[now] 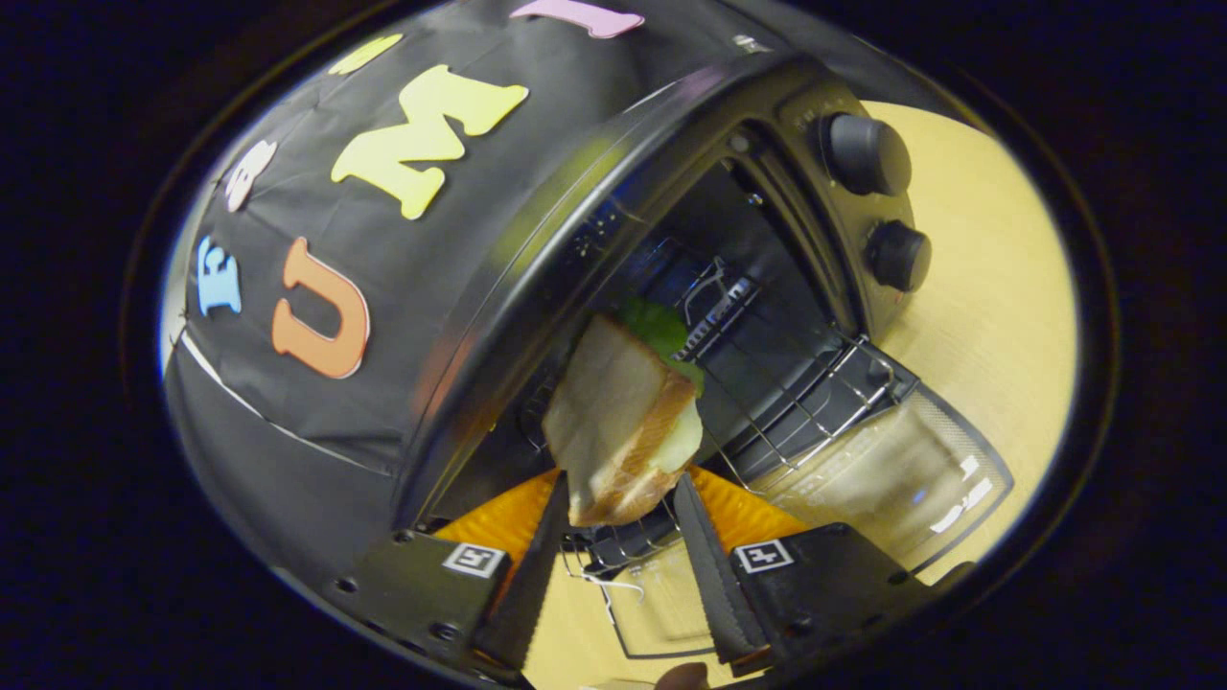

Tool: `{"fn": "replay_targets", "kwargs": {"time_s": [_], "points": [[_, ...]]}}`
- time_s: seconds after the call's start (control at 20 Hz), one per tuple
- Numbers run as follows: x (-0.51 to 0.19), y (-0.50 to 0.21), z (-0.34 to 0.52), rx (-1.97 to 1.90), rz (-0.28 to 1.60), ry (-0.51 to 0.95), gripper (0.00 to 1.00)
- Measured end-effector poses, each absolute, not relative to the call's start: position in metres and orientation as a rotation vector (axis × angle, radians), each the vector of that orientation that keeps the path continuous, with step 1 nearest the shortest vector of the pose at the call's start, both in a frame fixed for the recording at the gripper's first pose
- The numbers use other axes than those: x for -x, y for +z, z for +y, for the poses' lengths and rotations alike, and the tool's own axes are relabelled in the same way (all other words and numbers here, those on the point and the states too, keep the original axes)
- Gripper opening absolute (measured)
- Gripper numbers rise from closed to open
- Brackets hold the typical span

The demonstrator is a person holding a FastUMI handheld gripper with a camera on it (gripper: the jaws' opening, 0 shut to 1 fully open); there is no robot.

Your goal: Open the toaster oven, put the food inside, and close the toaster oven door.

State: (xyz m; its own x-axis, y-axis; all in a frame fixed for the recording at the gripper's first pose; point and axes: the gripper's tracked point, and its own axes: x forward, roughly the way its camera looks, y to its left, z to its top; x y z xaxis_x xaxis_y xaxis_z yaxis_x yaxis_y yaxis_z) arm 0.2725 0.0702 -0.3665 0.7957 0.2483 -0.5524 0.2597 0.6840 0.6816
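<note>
Gripper (621,494) clamps the sandwich (623,422) at the open toaster oven (671,192) mouth; advance level above its rack (815,393); release well inside.

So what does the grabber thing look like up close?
The gripper has two long, flat fingers with ridged, saw-like inner faces. Each rides on a boxy black block carrying a small square black-and-white marker tag. Ribbed orange plastic parts sit behind the fingers, and small screws dot the left block.
</note>
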Motion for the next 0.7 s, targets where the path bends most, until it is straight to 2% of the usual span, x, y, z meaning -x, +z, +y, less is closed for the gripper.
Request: {"fn": "replay_targets", "kwargs": {"time_s": [0.25,0.7], "points": [[-0.253,-0.358,0.070,-0.727,0.706,-0.018,1.00],[-0.172,-0.283,0.068,-0.428,0.656,0.058,1.00]]}}
